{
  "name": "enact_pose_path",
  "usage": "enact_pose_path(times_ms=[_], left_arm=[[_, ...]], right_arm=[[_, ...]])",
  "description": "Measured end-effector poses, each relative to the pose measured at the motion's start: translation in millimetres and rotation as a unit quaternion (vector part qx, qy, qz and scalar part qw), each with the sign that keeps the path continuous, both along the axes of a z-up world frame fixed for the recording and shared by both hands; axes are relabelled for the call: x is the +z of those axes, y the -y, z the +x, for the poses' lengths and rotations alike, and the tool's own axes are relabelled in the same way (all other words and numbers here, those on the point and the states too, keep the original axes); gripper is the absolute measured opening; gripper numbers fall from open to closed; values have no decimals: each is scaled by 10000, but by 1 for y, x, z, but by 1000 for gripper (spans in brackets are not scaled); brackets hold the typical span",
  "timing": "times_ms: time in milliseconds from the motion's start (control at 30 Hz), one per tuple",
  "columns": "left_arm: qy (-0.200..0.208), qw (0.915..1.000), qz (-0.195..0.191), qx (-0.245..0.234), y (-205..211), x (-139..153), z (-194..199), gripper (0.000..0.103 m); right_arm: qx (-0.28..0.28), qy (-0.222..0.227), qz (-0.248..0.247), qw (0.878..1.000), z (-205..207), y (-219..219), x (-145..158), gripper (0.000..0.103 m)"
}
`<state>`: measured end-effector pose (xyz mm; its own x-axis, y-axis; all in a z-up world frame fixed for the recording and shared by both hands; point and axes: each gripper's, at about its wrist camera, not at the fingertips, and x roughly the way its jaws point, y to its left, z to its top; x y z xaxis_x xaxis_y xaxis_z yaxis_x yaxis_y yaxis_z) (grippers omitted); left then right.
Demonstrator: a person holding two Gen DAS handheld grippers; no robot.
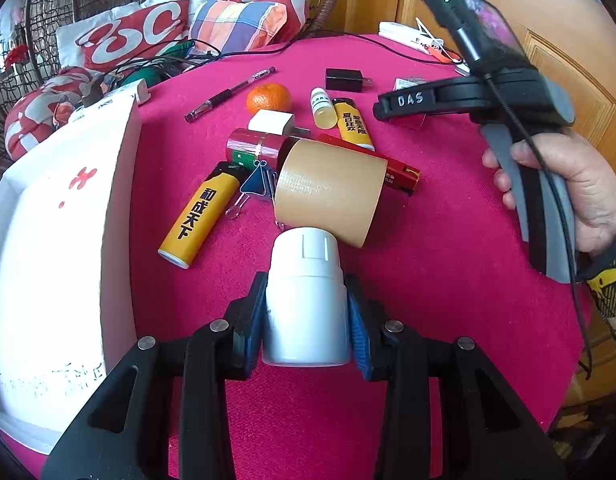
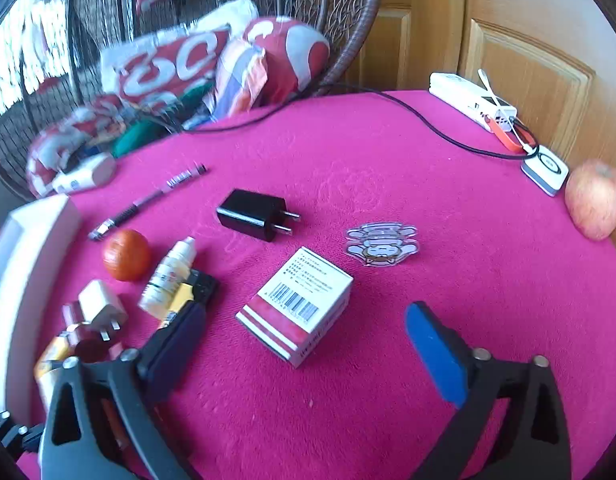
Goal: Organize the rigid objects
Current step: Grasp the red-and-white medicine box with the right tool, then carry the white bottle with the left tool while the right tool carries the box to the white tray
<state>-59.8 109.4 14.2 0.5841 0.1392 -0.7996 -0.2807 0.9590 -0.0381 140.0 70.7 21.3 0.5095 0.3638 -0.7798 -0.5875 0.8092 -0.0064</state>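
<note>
- Now I am working over a table (image 1: 447, 260) covered in pink cloth, which is spreading out beneath and ahead of both my pairs of jaws.
- To the left of my left jaws, a white box (image 1: 60, 240) is standing open at the table's edge; it is also showing at the far left of my right jaws' view.
- Just ahead of my left jaws, a roll of brown tape (image 1: 331, 192) is lying on its side, touching the cap of what I am holding.
- My left gripper (image 1: 306, 312) is pinching a white bottle (image 1: 306, 300): both pads are pressing on its sides, and its cap is pointing away from me.
- My right gripper (image 2: 308, 356) is hovering with its jaws spread wide and nothing pressed between them; in the left view a hand (image 1: 567, 196) is gripping its handle, up and to the right of my left jaws.
- Just beyond my right jaws' gap, a small red-and-white carton (image 2: 298, 306) with a barcode is lying on the cloth.
- Left of the tape, a yellow lighter (image 1: 198, 220) is lying next to a blue binder clip (image 1: 254, 184).
- Farther ahead of my right jaws, a black charger plug (image 2: 254, 214) is resting; to its left an orange (image 2: 126, 254) and a pen (image 2: 148, 200) are lying.
</note>
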Motion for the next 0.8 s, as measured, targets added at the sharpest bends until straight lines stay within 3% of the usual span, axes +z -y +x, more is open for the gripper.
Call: enact_pose_path(times_ms=[67, 233, 500, 800], left_arm=[[84, 10000, -33, 35, 0, 2, -5, 36], [432, 9988, -105, 193, -1, 18, -18, 36], [1149, 9925, -38, 408, -1, 64, -40, 36], [1495, 9860, -1, 737, -9, 83, -65, 36]], right_arm=[[-11, 162, -35, 9999, -4, 3, 1, 52], [-110, -80, 775, 9969, -8, 36, 14, 52], [198, 383, 1779, 9831, -53, 75, 80, 52], [870, 613, 2064, 9727, -93, 63, 115, 52]])
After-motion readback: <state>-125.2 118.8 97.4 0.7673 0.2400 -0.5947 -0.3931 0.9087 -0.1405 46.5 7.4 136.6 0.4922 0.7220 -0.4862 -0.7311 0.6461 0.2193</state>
